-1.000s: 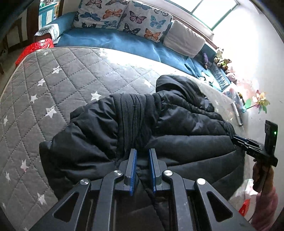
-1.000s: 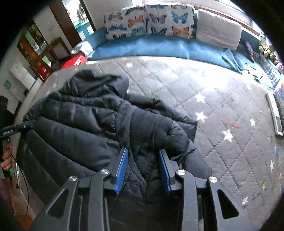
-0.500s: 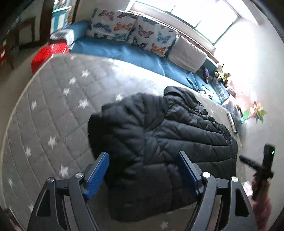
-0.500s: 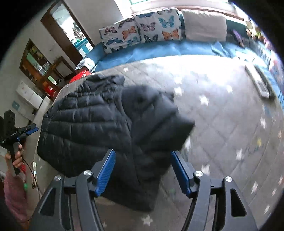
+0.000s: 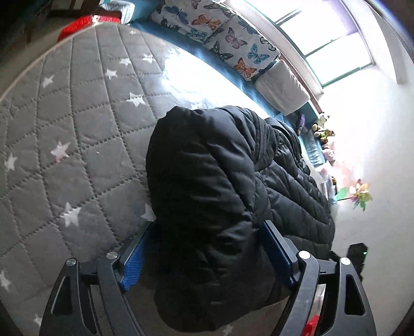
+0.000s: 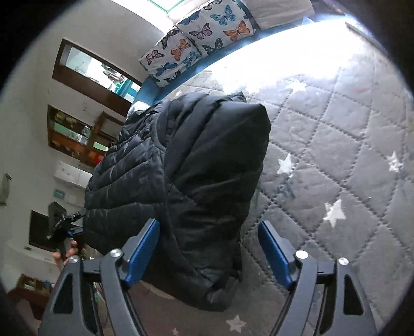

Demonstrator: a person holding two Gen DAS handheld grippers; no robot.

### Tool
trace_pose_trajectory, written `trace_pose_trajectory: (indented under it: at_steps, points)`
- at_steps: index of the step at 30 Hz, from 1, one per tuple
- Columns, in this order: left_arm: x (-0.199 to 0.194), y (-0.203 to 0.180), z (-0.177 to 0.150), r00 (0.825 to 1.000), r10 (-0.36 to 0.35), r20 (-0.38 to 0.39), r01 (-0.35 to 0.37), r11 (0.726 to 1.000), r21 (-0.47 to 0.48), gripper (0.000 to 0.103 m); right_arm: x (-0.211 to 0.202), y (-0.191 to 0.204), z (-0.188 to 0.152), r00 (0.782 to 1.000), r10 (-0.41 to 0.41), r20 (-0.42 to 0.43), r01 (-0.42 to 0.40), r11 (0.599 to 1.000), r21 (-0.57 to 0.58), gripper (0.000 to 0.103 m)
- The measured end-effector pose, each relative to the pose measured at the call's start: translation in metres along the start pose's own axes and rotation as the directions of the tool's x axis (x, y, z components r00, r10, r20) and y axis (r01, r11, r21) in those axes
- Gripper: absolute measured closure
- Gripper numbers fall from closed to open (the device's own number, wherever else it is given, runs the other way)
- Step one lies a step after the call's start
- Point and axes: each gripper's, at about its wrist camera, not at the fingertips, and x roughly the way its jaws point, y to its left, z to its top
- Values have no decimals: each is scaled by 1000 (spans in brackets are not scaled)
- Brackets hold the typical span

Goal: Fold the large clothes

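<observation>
Jaws of both the left gripper [image 5: 207, 252] and right gripper [image 6: 208, 250], angled downward, had just been opening wide, a black puffer jacket [image 5: 220, 186] lying loose between them.

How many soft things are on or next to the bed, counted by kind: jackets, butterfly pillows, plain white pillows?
black jacket: 1
butterfly pillows: 2
plain white pillow: 1
Total: 4

Each hand-held gripper [image 5: 207, 254] has black arms, silver screws and blue finger pads [image 6: 271, 248].
</observation>
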Motion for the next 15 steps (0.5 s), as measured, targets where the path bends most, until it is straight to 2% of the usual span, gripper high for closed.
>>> trace_pose_trajectory:
  at_steps: [5, 9, 15]
  points:
    - [12, 5, 6, 999, -43, -10, 43, 999, -27, 14, 10, -13, 7, 997, 81, 4, -81, 994, 70, 9]
    - [21, 8, 15, 998, -58, -18, 57, 997, -48, 12, 21, -20, 12, 994, 109, 0, -108, 988, 113, 2]
    - [38, 9, 27, 995, -88, -41, 84, 993, -81, 9, 27, -13, 18, 991, 133, -1, -133, 986, 104, 0]
